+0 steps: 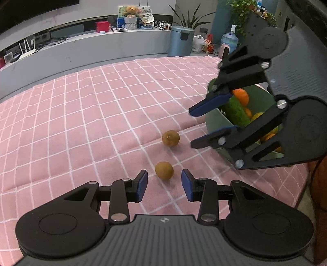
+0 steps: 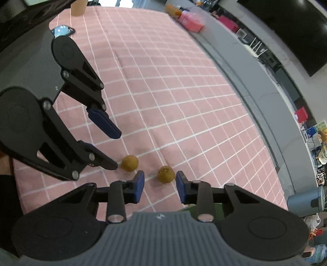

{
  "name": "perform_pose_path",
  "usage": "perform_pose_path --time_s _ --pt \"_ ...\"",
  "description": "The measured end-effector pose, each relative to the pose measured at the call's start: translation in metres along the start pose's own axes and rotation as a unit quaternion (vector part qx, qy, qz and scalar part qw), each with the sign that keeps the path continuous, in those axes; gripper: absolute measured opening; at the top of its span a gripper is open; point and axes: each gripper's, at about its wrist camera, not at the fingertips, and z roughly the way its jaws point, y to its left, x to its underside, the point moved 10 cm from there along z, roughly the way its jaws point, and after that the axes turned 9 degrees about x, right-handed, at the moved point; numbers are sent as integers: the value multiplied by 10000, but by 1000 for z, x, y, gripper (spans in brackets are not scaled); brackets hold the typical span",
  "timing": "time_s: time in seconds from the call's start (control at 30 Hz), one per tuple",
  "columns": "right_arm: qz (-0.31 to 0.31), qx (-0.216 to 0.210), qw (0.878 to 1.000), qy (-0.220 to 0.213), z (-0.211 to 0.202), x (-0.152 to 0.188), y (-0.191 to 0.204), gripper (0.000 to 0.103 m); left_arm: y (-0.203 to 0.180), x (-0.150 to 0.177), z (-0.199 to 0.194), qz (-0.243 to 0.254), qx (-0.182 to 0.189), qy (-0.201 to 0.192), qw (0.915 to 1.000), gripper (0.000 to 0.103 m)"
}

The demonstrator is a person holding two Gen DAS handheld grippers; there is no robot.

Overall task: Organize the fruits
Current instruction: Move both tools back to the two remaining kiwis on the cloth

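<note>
Nearest, two small round brown fruits (image 1: 164, 170) (image 1: 170, 138) on pink white-checked tablecloth (image 1: 81, 122). Left gripper (image 1: 164, 182) released, straddling near fruit without touching. Right gripper (image 2: 160, 182) released, straddling the other, apart from it. Right: green basket (image 1: 212, 120) holding oranges and cucumber. Left half of cloth bare. Beyond far edge: grey counter (image 1: 102, 47), bin, plants. No legible writing.

— What stood behind the table?
— A curved grey counter (image 1: 98, 44) holding a red box (image 1: 102, 26), a router (image 1: 27, 50) and a teddy bear (image 1: 130, 12).
— Further right?
— A blue-grey bin (image 1: 180, 41), a plant (image 1: 191, 19), a water jug (image 1: 230, 41).
</note>
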Motion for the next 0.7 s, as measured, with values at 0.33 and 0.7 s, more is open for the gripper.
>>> perform_pose_path --time_s 0.33,0.7 --pt "25 -303 9989 369 39 5 -3 30 5 2 15 -220 97 127 9996 41" --pt "411 -394 9977 374 66 7 -7 25 4 2 28 -285 129 249 9992 30"
